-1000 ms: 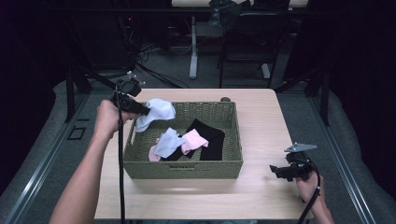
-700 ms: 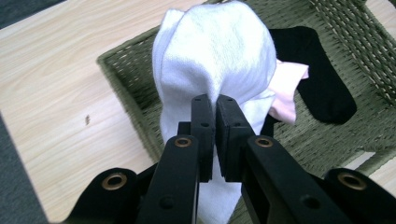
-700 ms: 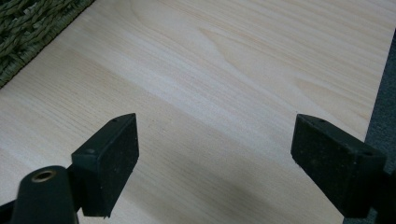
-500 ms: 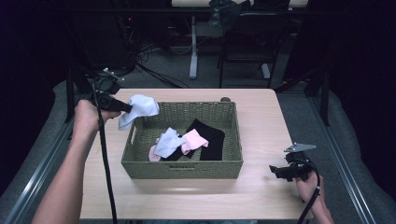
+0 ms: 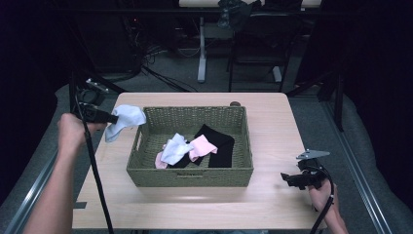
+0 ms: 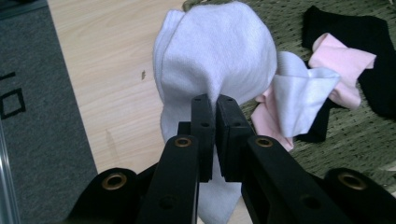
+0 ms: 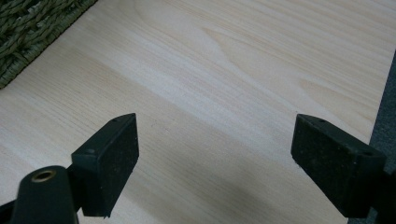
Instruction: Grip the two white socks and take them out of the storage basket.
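White sock held beside basket
My left gripper [image 6: 215, 105] pinches the white sock [image 6: 217, 51]; my right gripper [image 7: 215, 158] rests spread over the table [image 7: 224, 70].

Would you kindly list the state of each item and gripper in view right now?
Left gripper: shut on the light blue sock.
Light blue sock: held in the air, over the table left of the basket.
Right gripper: open, empty, over bare table.
Wicker basket: upright on the table, holding socks.
White sock: loose, atop the pile.
Pink sock: crumpled in the basket.
Black sock: flat, underneath.
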Motion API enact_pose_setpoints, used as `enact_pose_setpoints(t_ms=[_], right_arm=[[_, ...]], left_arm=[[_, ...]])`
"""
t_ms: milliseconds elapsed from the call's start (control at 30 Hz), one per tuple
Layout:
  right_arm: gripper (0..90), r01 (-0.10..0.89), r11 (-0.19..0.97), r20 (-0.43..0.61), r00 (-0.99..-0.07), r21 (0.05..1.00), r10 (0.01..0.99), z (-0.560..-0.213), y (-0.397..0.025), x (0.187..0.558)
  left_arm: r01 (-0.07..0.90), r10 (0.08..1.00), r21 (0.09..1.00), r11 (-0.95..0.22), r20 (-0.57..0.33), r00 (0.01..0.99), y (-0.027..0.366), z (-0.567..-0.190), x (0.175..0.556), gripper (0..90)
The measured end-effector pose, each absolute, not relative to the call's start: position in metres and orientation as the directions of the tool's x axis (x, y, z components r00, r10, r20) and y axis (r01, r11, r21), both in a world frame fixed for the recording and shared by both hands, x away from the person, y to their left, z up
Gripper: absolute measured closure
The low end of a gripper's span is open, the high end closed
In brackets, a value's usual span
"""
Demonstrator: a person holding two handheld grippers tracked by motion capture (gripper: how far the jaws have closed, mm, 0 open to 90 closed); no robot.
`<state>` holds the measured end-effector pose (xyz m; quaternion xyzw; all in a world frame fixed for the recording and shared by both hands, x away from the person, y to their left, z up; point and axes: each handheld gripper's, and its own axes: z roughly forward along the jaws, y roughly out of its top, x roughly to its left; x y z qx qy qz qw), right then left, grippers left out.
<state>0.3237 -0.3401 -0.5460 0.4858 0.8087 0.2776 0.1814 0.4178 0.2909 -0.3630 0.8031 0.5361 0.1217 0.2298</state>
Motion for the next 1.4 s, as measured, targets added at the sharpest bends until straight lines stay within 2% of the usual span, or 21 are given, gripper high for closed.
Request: enact_pose_setpoints(t_ms=[367,900,1400], right_arm=[[14.7,0.684,0.374,-0.024,-0.463,0.626,0.886,-0.546,-0.340,0.323],[14.7,0.684,0.374,-0.017,-0.467,0.626,0.884,-0.546,-0.341,0.323],[14.7,0.686,0.374,-0.018,-0.467,0.624,0.884,-0.546,-0.340,0.323]], left_arm=[[0.829,0.947,0.500,-0.249,-0.052,0.316,0.319,-0.380,0.412,86.7],[0.856,0.967,0.485,-0.178,-0.076,0.244,0.340,-0.422,0.409,86.7],[0.897,0.975,0.419,-0.138,-0.104,0.199,0.346,-0.489,0.409,86.7]])
